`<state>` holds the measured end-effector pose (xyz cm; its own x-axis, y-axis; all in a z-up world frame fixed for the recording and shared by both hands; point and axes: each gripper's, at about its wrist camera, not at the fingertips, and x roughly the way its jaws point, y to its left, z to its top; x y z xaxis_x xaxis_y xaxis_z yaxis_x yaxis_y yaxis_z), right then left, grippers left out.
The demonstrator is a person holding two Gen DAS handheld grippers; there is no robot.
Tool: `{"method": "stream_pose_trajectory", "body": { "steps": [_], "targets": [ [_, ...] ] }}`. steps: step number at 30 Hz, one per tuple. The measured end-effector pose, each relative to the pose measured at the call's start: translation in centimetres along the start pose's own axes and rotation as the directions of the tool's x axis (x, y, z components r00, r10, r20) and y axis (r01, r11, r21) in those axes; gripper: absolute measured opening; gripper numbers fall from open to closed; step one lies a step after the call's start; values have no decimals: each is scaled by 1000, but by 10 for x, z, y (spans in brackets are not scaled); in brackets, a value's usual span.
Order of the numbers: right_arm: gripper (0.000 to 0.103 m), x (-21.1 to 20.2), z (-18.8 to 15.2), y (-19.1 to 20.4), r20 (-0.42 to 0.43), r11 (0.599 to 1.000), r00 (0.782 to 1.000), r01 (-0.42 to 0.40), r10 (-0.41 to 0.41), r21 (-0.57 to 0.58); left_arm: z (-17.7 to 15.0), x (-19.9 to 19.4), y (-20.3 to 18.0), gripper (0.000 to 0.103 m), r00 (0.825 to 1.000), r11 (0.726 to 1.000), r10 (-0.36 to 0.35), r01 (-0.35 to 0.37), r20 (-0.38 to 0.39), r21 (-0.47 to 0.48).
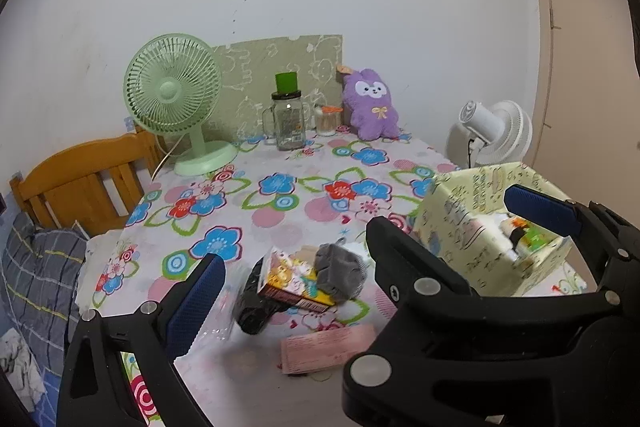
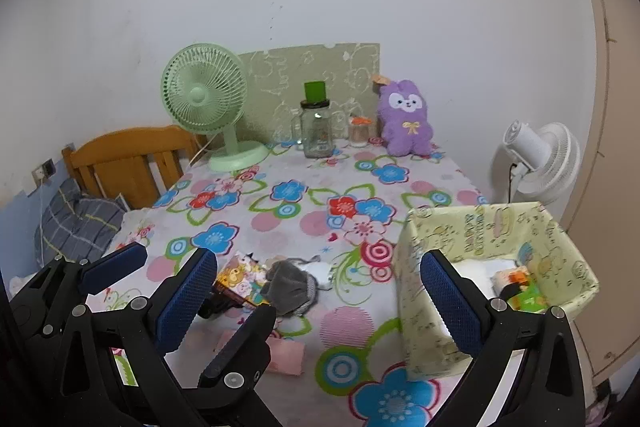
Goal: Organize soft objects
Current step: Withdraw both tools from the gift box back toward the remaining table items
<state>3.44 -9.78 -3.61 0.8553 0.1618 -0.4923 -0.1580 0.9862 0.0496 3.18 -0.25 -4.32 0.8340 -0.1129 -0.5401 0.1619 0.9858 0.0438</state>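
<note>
A grey soft toy [image 1: 340, 271] lies on the flowered tablecloth [image 1: 280, 211] against a colourful carton [image 1: 296, 279] and a black item [image 1: 252, 307]. It also shows in the right wrist view [image 2: 294, 287]. A pale yellow fabric box [image 2: 488, 267] stands at the right with small items inside; it also shows in the left wrist view [image 1: 492, 227]. A purple plush [image 2: 404, 119] sits at the back. My left gripper [image 1: 360, 247] is open and empty, above the near table. My right gripper [image 2: 320, 291] is open and empty, its right finger over the box's near wall. The left gripper also appears at the left of the right wrist view [image 2: 120, 267].
A green desk fan [image 1: 176, 99], a glass jar with green lid [image 1: 288, 119] and a small orange-lidded jar [image 1: 328, 121] stand at the back. A pink packet [image 1: 324, 347] lies near the front. A white fan [image 2: 536, 159] stands beyond the table's right edge, a wooden headboard [image 1: 80, 183] at left.
</note>
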Motion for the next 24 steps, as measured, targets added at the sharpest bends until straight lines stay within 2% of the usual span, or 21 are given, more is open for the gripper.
{"method": "stream_pose_trajectory", "body": {
  "steps": [15,17,24],
  "targets": [
    [102,49,-18,19,-105,999,994,-41,38,-25,-23,38,28,100,994,998,32,-37,-103,-48],
    [98,57,-20,20,-123,999,992,-43,40,-27,-25,43,31,100,993,998,35,-42,-114,-56],
    [94,80,-24,21,-171,999,984,-47,43,-19,-30,61,41,100,988,995,46,-59,-149,-78]
  ]
}}
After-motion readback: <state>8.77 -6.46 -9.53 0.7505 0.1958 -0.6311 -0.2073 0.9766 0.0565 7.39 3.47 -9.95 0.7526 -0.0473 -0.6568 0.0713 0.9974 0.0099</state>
